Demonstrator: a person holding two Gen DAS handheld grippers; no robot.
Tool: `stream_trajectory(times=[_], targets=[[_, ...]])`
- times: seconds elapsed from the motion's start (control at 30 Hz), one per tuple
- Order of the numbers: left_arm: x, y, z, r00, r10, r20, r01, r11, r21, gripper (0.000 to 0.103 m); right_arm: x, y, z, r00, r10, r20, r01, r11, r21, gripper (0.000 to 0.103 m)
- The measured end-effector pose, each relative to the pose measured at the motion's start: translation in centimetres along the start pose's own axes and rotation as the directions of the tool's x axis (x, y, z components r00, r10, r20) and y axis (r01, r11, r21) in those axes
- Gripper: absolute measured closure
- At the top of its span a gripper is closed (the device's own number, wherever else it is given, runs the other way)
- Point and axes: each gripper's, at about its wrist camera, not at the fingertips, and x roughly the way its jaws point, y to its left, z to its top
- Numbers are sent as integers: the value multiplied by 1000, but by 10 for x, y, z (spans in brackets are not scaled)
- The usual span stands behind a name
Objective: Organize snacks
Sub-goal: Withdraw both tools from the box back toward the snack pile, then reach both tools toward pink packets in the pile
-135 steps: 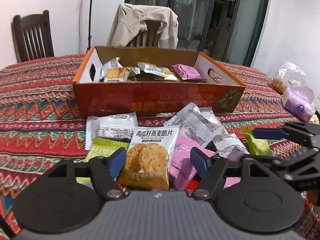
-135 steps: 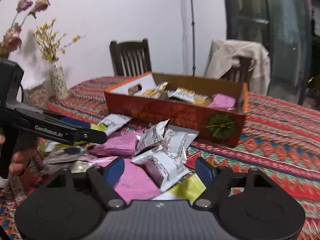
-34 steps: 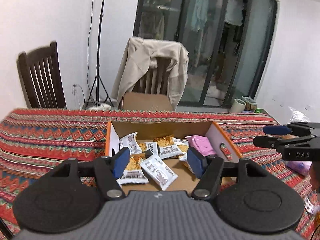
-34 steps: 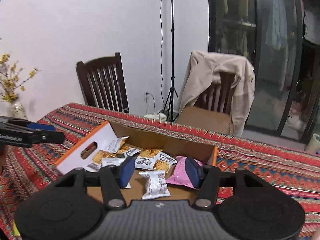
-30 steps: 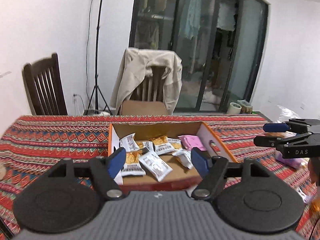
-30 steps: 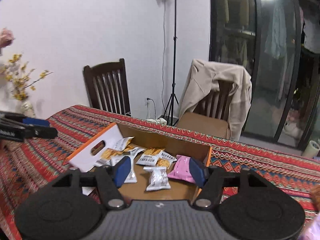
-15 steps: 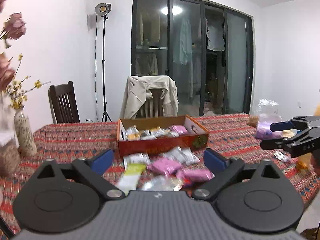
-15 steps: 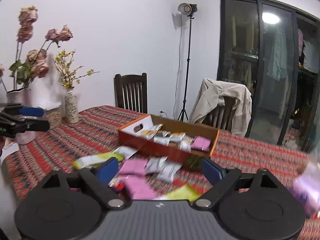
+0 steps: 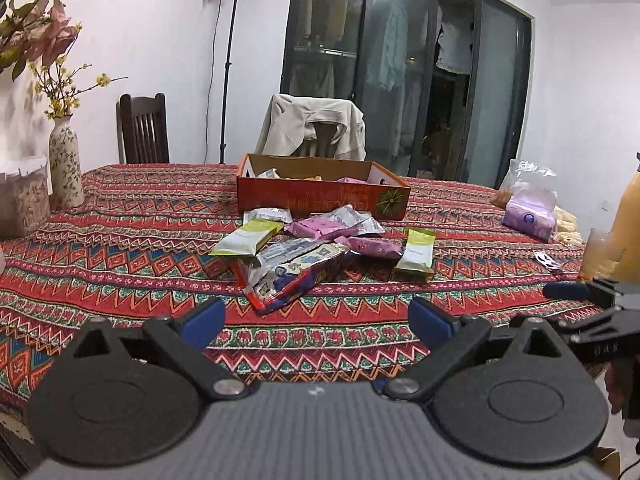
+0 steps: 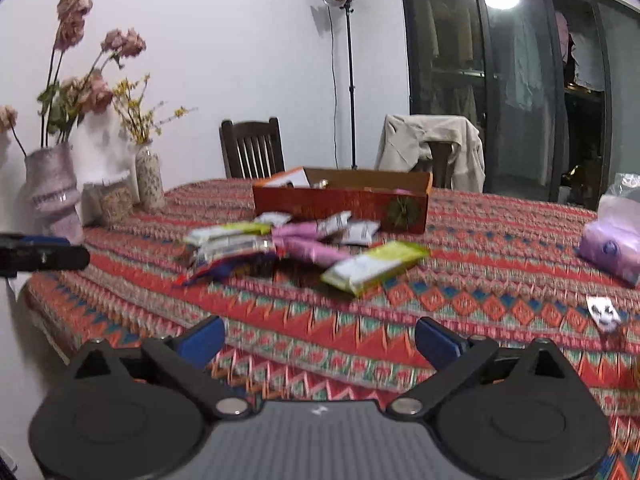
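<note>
An orange cardboard box (image 9: 320,199) with several snack packets inside stands mid-table; it also shows in the right wrist view (image 10: 340,202). In front of it lies a loose pile of snacks: pink packets (image 9: 316,227), green-white bars (image 9: 250,237) (image 10: 372,266), silver packets (image 9: 352,216) and a large foil bag (image 9: 296,268). My left gripper (image 9: 316,318) is open and empty, low near the table's front edge, far from the pile. My right gripper (image 10: 318,340) is open and empty, also back from the pile.
The table carries a red patterned cloth (image 9: 120,240). Vases with flowers (image 10: 52,196) and a jar stand at the left. A purple tissue pack (image 9: 528,216) and an orange bottle (image 9: 628,224) stand at the right. Two chairs (image 9: 144,128) are behind.
Both grippers have pulled back and down from above the box to the front edge of the table, open and empty. The snack pile and box now lie farther ahead.
</note>
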Motion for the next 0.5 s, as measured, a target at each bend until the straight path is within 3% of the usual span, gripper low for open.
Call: stream_trajectory(times=[0.17, 0.5], targets=[[8, 1, 2, 1000, -2, -12, 2, 1000, -1, 3, 2, 3, -6, 1000, 16, -12, -15, 1000, 18, 1], [50, 19, 10, 998, 11, -68, -14, 999, -45, 3, 27, -8, 3, 999, -38, 32, 36, 996, 77, 0]])
